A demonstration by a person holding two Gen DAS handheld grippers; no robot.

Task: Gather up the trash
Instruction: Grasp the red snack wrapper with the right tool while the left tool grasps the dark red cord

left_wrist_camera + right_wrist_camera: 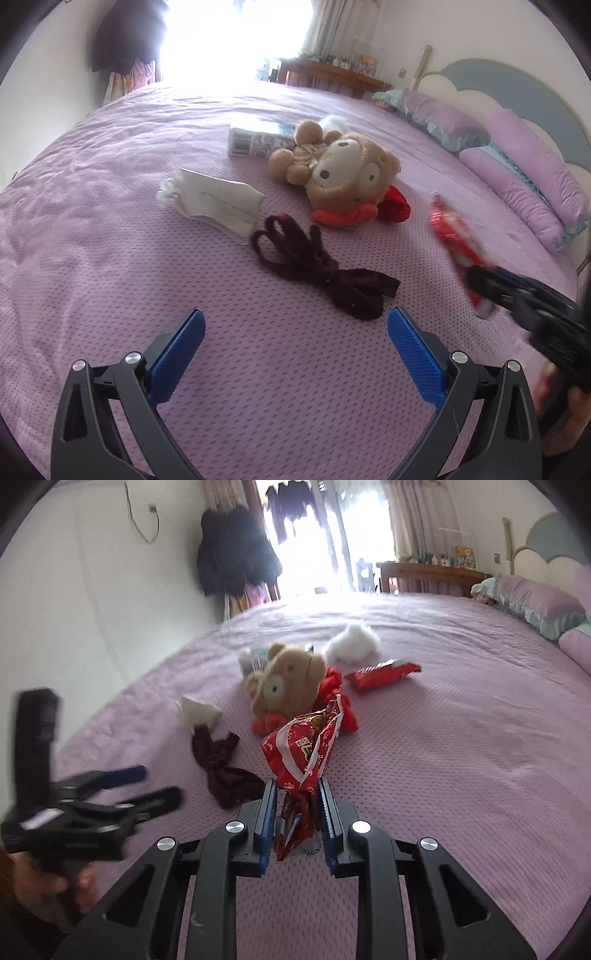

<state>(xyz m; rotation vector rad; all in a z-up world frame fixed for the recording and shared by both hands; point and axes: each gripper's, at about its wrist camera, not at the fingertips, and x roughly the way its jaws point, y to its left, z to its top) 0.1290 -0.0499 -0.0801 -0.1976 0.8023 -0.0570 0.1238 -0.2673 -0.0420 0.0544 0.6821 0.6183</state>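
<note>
My right gripper (pixel 297 794) is shut on a red snack wrapper (pixel 306 746) and holds it above the purple bed; it also shows in the left wrist view (pixel 454 236). My left gripper (pixel 295 325) is open and empty, low over the bed, just short of a dark maroon cord (pixel 325 269). It also shows in the right wrist view (pixel 147 786). A white paper bag (pixel 218 203), a second red wrapper (pixel 384 675), a white tissue wad (pixel 351 644) and a red crumpled wrapper (pixel 397 206) lie on the bed.
A brown plush toy (pixel 340 173) lies mid-bed with a small printed box (pixel 258 138) behind it. Purple pillows (pixel 524 173) and a headboard line the right side. A wooden desk (pixel 332 74) stands beyond the bed.
</note>
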